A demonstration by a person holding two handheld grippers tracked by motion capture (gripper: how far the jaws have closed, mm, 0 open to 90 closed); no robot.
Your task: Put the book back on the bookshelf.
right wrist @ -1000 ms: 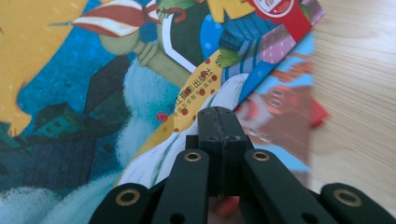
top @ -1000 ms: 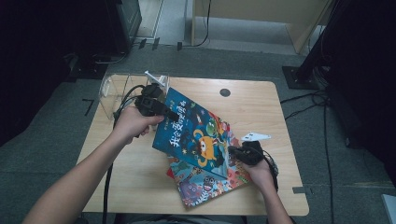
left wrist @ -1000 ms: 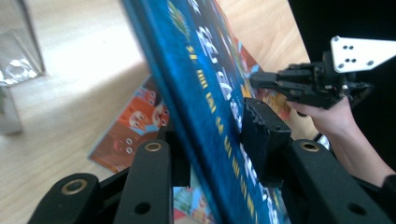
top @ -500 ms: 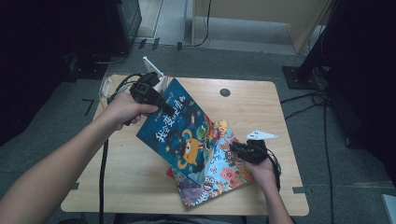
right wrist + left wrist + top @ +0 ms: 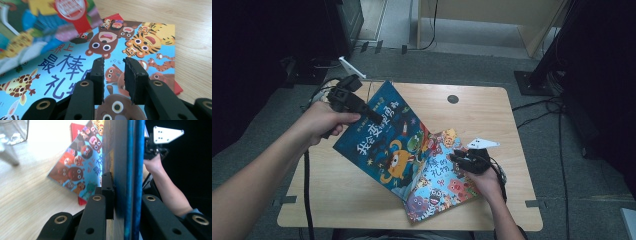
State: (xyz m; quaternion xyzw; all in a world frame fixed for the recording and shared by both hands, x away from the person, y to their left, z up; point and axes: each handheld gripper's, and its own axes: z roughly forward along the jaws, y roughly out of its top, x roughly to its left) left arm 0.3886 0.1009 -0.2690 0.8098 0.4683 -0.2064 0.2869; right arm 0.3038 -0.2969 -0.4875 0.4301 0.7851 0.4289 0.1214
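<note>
A dark blue picture book (image 5: 382, 145) is tilted up off the table, and my left gripper (image 5: 373, 118) is shut on its upper left edge. In the left gripper view the book (image 5: 130, 157) stands edge-on, clamped between the jaws of the left gripper (image 5: 125, 187). Under it a light blue book with cartoon animals (image 5: 442, 180) lies flat on the table. My right gripper (image 5: 458, 158) rests at that book's right side. In the right gripper view its jaws (image 5: 114, 62) stand a little apart over the animal cover (image 5: 150, 37), with nothing between them.
A red book's corner (image 5: 178, 88) pokes out from under the animal book (image 5: 80, 162). A clear container (image 5: 12, 130) stands at the table's far left. The wooden table (image 5: 327, 200) has a small black hole (image 5: 453, 99) near its back edge. Cables trail off both sides.
My left gripper has swung the blue book to the left and farther back, uncovering more of the animal book. The right gripper has shifted slightly left on that book.
</note>
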